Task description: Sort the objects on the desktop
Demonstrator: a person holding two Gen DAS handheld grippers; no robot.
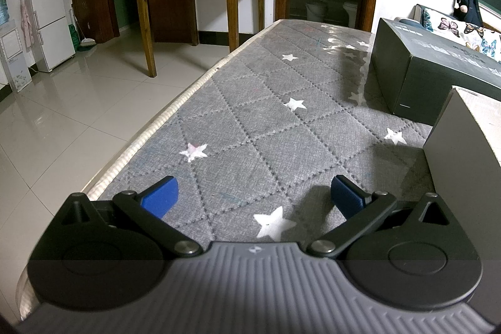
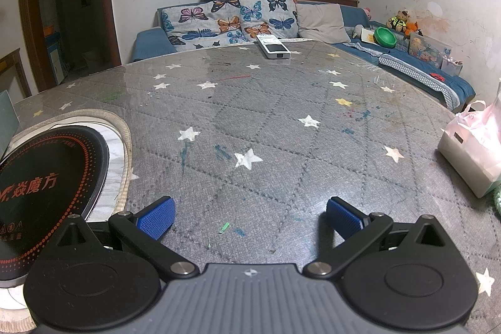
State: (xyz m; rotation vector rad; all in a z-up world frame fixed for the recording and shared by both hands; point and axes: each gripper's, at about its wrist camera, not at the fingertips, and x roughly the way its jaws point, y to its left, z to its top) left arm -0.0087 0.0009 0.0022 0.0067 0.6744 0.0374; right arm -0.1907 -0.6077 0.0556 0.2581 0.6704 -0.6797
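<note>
My left gripper [image 1: 252,196] sits with its jaws spread wide, nothing between the blue pads [image 1: 160,197]; my right gripper [image 2: 250,216] is the same, agape and empty.

Both hover over the table [image 2: 281,127], covered in a grey quilted cloth with white stars under a glossy clear sheet.

Desktop objects, counted:
- One dark box [image 1: 432,64], long, printed lettering on top, lying at the far right of the table in the left view; its right end is cut off by the frame.
- One grey box [image 1: 463,146] nearer to me, just right of the left gripper; only one corner shows.
- One white handheld device [image 2: 273,46] with a dark screen, flat at the table's far edge.
- One pink plastic bag [image 2: 472,143] holding a pale box, at the right edge, partly cut off.
- One black round cooktop [image 2: 47,193] with orange lettering, set into the table at left, partly behind my right gripper.

Lettering on the dark box is too blurred to read.
</note>
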